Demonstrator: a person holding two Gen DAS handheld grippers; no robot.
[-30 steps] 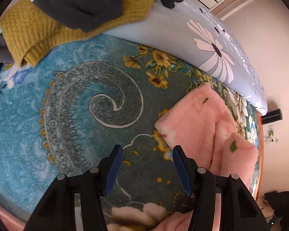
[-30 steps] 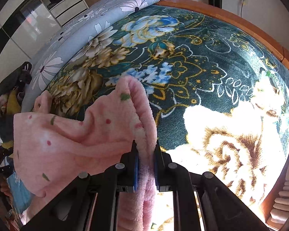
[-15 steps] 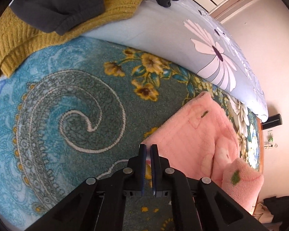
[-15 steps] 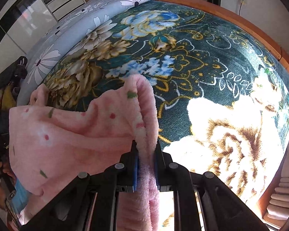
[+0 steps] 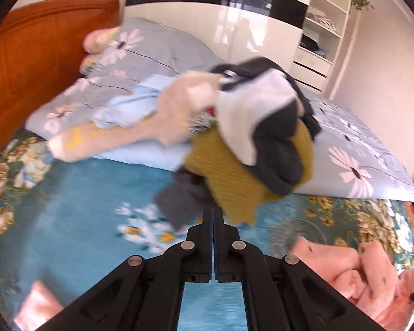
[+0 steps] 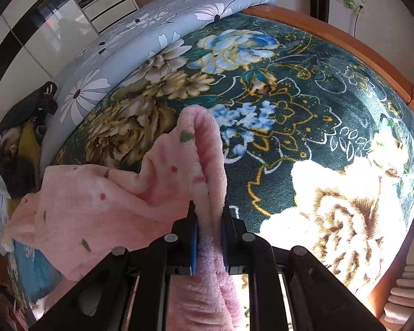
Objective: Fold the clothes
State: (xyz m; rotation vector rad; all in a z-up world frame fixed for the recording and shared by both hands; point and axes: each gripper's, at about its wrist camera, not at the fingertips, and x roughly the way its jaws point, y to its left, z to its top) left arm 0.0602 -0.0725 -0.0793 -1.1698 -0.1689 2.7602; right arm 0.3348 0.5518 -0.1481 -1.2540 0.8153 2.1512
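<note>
A pink fleece garment [image 6: 118, 204] with small red and green marks lies on the flowered bedspread [image 6: 303, 96]. My right gripper [image 6: 209, 215] is shut on a raised fold of it and holds that fold off the bed. In the left wrist view the same garment [image 5: 353, 270] lies bunched at the lower right. My left gripper [image 5: 212, 220] is shut with nothing between its fingers, above the blue part of the bedspread [image 5: 82, 207] and pointing at a heap of clothes [image 5: 245, 143].
The heap holds a mustard knit, dark grey and white pieces and a cream garment, resting on a folded grey daisy quilt [image 5: 345, 143]. An orange wooden headboard [image 5: 27, 55] stands at left. A wardrobe with shelves [image 5: 317, 27] is behind. The wooden bed edge [image 6: 358, 47] runs along the right.
My left gripper went from open to shut, then swung up and away from the pink garment toward the clothes heap. My right gripper kept its hold on the pink fold, barely moving.
</note>
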